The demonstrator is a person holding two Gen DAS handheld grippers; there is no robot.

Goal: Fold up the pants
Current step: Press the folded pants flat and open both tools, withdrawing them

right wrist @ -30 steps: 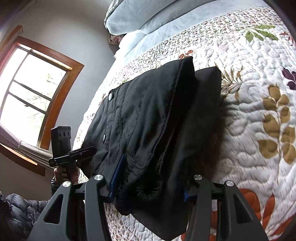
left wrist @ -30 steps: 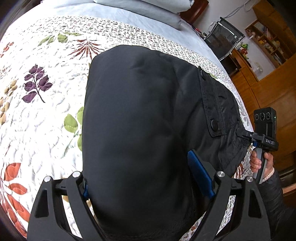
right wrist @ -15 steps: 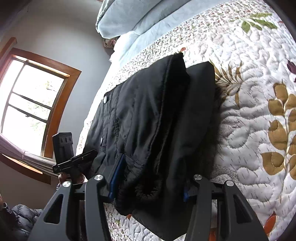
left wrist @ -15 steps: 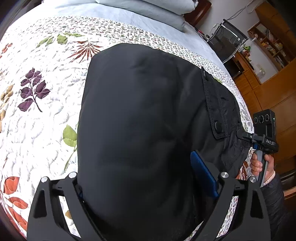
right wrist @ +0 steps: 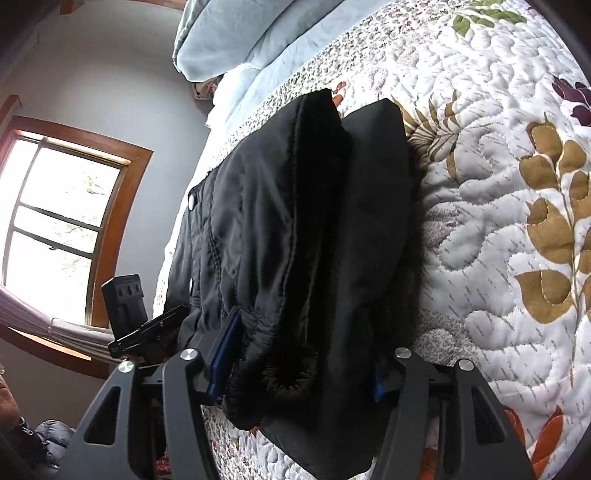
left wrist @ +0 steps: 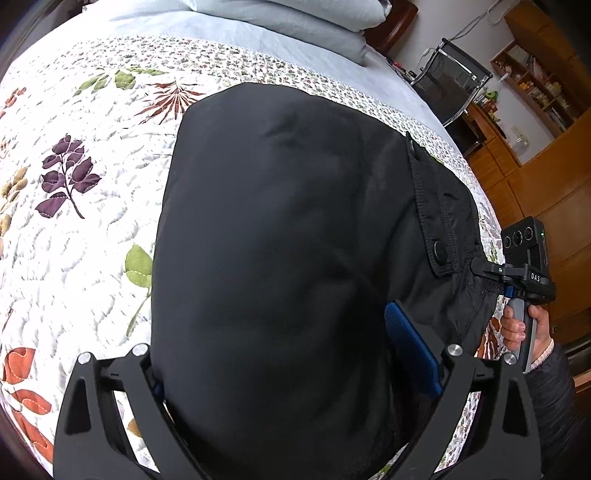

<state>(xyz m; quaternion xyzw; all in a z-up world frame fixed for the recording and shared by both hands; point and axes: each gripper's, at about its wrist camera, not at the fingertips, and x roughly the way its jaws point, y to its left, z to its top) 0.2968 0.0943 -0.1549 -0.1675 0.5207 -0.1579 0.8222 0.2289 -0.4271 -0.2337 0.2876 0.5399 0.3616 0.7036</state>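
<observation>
Only readable text: white letters "DAS" on the black body of the right claw (left wrist: 480,266), seen in the left wrist view, just under its camera block (left wrist: 524,240). No other label, brand, number or sign is legible in either view; shelf items in the background are too small to read.

Folded black pants (left wrist: 280,258) are bulking up on the quilt (left wrist: 74,258), filling the gap between both grippers' jaws. Bare quilt is lying open beside them. Pillows (left wrist: 303,22) are closing off the far end; a chair (left wrist: 454,85) is standing past the bed's edge.
</observation>
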